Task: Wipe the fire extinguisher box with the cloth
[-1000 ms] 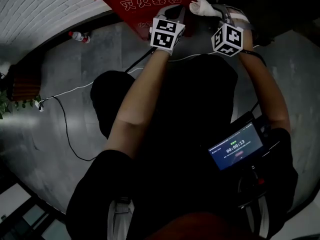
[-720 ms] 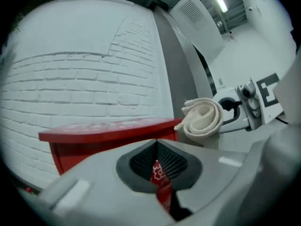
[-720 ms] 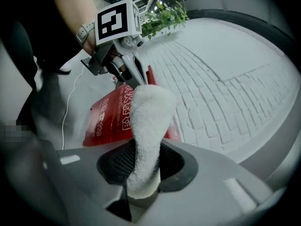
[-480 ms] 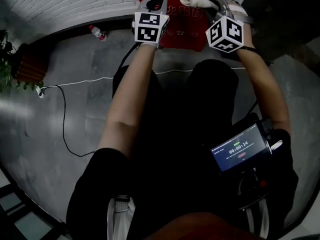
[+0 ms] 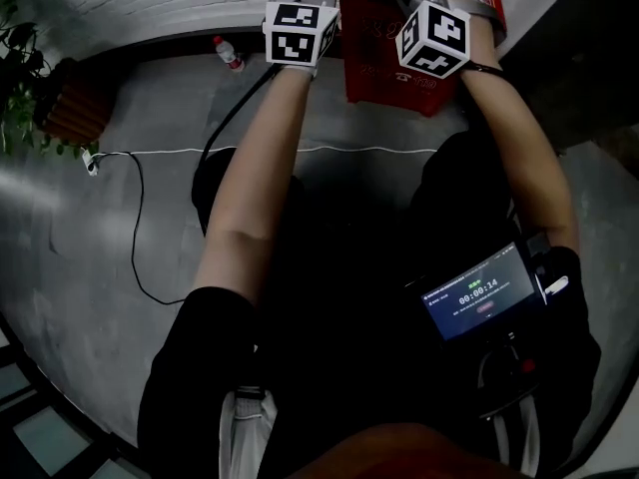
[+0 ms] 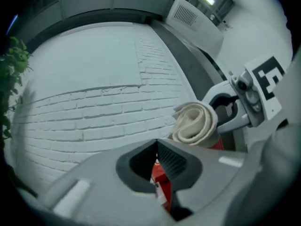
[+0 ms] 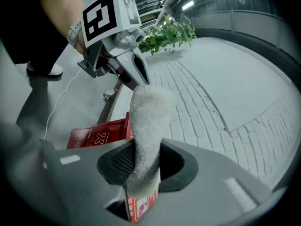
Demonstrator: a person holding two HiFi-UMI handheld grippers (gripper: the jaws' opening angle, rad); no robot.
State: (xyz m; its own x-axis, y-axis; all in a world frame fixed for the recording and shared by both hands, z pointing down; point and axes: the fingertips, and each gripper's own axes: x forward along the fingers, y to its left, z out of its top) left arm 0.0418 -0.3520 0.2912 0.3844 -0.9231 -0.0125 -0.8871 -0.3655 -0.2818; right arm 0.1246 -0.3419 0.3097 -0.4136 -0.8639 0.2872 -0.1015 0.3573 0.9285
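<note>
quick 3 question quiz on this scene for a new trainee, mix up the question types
1. True or false: the right gripper is shut on the cloth.
2. Which thing is on the floor by the brick wall? A) bottle B) bucket C) broom
3. Fill in: the fire extinguisher box is ____ in colour.
Key: 1 true; 2 A; 3 red.
</note>
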